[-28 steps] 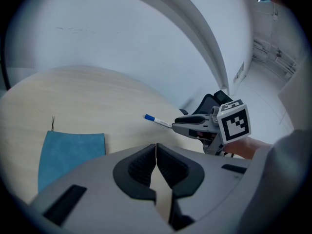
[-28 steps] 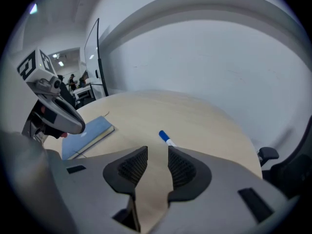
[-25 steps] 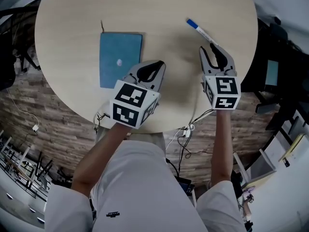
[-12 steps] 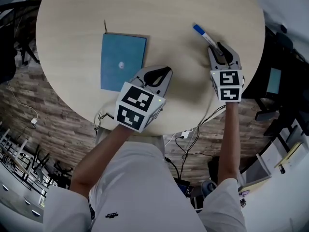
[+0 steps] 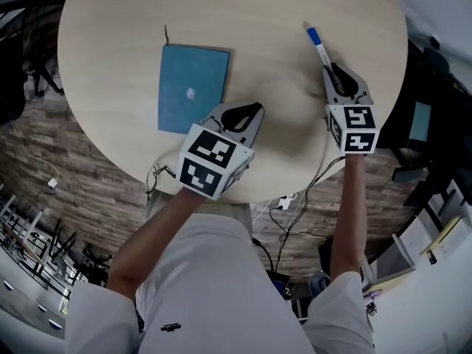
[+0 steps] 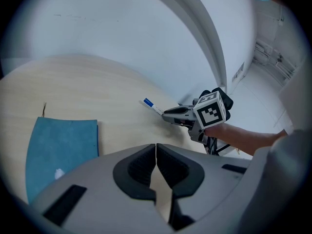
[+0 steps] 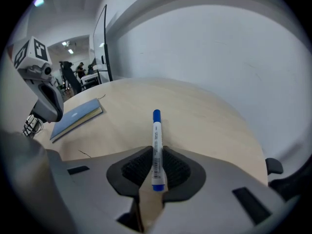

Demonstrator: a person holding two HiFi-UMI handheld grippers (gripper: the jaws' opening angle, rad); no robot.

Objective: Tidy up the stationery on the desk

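Blue at cap and tail, white along the barrel of the marker. Lay flat on the pale wooden table, toward its far right, cap pointing away. Sat tail-first between the pads of the right gripper, just closed in and clamped on the barrel from both sides. Caught well back toward the tail, with most of the length out ahead: best raised slowly and kept level, with no quick wrist turn, lest swung or slipped nose-down. Possibly pinched a shade off-centre on the pads; hard to judge through the wide lens.

Found the left gripper clenched on nothing, toward the near edge, just beside the blue notebook.

Little margin on the right, with the rim near the marker; safer carried inward than outward. Plenty of bare wood between marker and notebook, and across the far half, for a clear path.
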